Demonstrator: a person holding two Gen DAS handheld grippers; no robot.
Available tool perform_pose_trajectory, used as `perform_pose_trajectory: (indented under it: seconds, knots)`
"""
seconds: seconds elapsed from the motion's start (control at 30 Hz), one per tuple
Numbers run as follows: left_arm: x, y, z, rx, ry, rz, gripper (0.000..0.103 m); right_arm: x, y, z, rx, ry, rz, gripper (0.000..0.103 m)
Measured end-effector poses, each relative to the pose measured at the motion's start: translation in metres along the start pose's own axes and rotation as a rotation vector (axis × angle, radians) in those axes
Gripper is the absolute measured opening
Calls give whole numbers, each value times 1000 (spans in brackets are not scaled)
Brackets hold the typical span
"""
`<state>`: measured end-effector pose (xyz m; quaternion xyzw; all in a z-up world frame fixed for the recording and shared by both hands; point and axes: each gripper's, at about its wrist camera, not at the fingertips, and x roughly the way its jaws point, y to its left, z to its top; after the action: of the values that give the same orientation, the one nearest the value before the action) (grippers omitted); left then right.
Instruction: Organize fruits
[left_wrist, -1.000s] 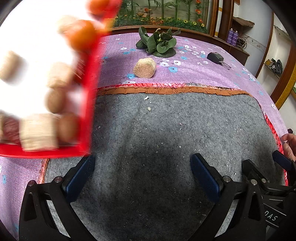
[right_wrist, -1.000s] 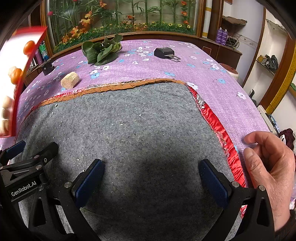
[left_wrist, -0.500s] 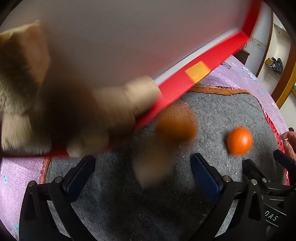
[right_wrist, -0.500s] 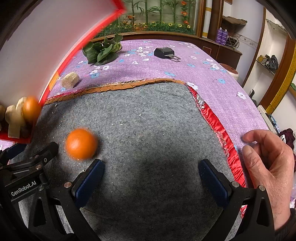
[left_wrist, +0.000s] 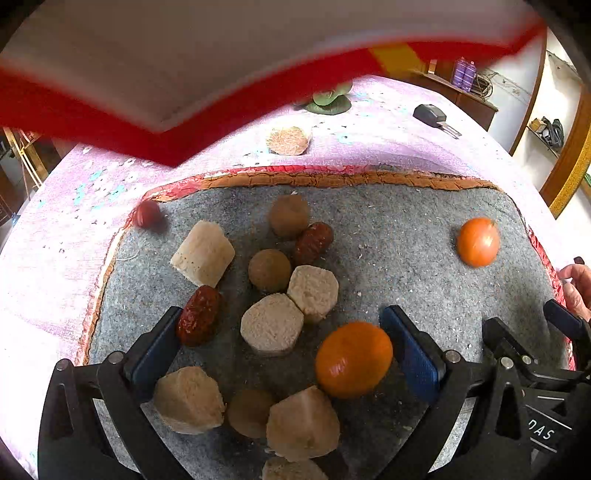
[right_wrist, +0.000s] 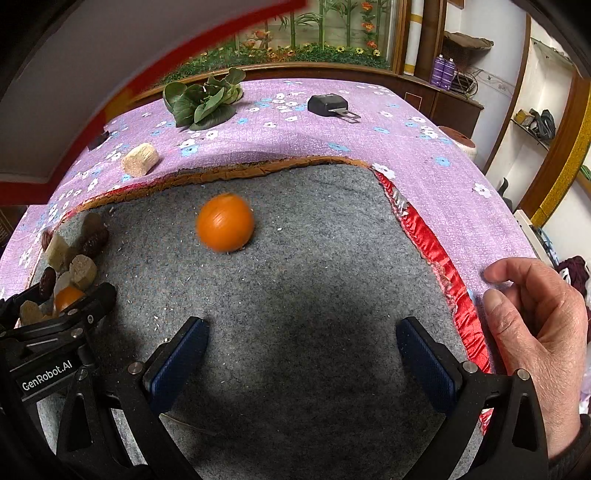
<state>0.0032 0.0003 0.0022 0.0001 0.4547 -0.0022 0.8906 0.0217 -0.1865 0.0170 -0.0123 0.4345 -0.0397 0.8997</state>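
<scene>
Fruits lie scattered on the grey felt mat (left_wrist: 406, 236). One orange (left_wrist: 353, 358) rests between the fingers of my open left gripper (left_wrist: 284, 350). A second orange (left_wrist: 478, 242) lies far right, blurred in the right wrist view (right_wrist: 225, 227). Several pale cut chunks (left_wrist: 272, 323), brown round fruits (left_wrist: 269, 270) and red dates (left_wrist: 199, 314) lie in a pile at the left gripper. A small red fruit (left_wrist: 147, 213) sits at the mat's left corner. My right gripper (right_wrist: 301, 354) is open and empty over bare mat.
A red-rimmed white tray (left_wrist: 221, 55) hangs tilted above the mat, blurred. A pale chunk (right_wrist: 140, 158), leafy greens (right_wrist: 203, 98) and a black car key (right_wrist: 328, 105) lie on the purple flowered cloth (right_wrist: 424, 155). A bare hand (right_wrist: 532, 325) rests right.
The tray tipped over the mat and the fruits dropped out onto it. One orange rolled right. The tray has lifted up and back. Both grippers stayed put.
</scene>
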Motion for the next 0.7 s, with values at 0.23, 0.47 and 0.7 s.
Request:
perform_pose_trajectory:
  seconds: [0.23, 0.47, 0.7]
  knots:
    - [0, 0, 0, 0, 0, 1, 103, 0, 0, 0, 0, 0, 0, 103]
    - [0, -1, 0, 0, 0, 1, 103, 0, 1, 0, 0, 0, 0, 103]
    - [-1, 1, 0, 0, 0, 1, 103, 0, 1, 0, 0, 2, 0, 103]
